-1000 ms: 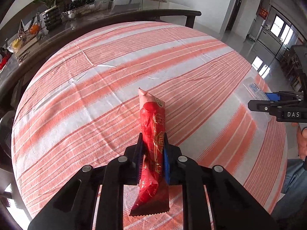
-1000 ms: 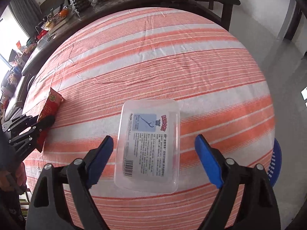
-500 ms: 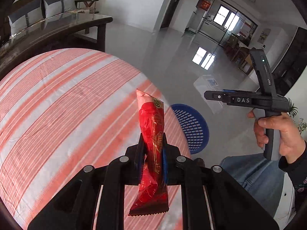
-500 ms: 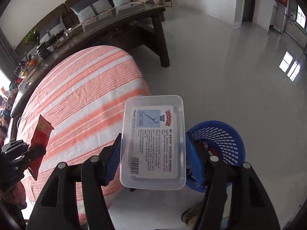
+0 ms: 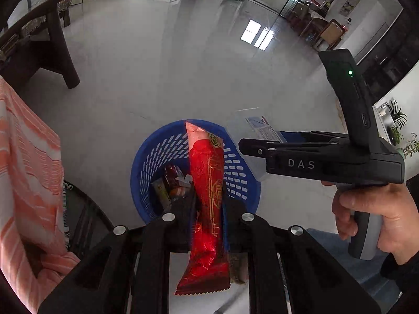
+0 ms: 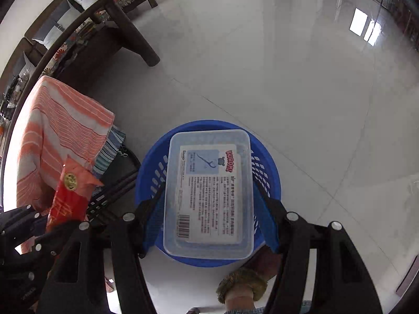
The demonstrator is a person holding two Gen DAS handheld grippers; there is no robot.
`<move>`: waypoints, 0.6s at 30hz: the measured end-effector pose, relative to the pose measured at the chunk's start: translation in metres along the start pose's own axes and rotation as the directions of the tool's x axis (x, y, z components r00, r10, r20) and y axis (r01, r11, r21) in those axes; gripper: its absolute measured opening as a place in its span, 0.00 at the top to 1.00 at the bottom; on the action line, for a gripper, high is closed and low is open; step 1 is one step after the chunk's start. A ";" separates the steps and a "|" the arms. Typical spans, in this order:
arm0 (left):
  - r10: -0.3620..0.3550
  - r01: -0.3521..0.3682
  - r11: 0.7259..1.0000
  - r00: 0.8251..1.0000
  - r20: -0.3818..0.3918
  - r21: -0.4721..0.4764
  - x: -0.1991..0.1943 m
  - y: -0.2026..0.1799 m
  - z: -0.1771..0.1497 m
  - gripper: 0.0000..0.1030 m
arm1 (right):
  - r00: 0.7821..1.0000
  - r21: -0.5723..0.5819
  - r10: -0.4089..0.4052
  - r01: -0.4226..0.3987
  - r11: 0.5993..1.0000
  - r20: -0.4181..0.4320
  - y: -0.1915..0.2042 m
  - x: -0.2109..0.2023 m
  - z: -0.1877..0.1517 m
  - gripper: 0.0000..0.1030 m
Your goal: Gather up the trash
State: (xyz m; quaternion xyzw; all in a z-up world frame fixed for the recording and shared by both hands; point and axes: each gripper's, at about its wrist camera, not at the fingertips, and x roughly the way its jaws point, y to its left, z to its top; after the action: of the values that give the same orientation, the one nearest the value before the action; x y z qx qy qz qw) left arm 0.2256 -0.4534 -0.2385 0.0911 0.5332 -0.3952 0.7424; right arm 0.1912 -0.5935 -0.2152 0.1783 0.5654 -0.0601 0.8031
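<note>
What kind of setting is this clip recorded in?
Most likely a home living and dining area: glossy tiled floor, a dark wooden bench with cushions, a striped tablecloth, and a blue trash basket.

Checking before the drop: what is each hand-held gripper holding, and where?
Left hand-held gripper: red wrapper, pinched below its middle. Right hand-held gripper: clear plastic box, clamped across its long sides.

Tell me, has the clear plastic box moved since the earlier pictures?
Yes. The clear plastic box, held by the right gripper, was over the striped tablecloth before; now it is off the table, above the blue basket on the floor.
</note>
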 end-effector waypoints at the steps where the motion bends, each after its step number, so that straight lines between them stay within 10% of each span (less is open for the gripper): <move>1: 0.001 -0.001 1.000 1.000 -0.008 -0.001 0.012 -0.001 0.005 0.84 | 1.000 0.000 -0.006 0.006 1.000 -0.005 -0.004 0.005 0.001 0.40; 9: 0.000 0.000 1.000 1.000 0.003 -0.008 0.049 0.001 0.013 0.41 | 0.999 0.064 0.046 -0.045 0.997 -0.011 -0.035 0.028 0.009 0.16; 18: 0.048 -0.076 0.992 0.967 0.251 0.102 -0.071 -0.042 -0.024 0.07 | 0.988 0.081 0.002 -0.015 0.997 0.158 -0.032 -0.055 -0.010 0.08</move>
State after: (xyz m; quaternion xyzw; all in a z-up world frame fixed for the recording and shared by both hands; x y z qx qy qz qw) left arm 0.1713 -0.4335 -0.1753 0.0987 0.4103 -0.4090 0.8091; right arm 0.1538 -0.6258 -0.1741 0.2080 0.4965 -0.0937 0.8375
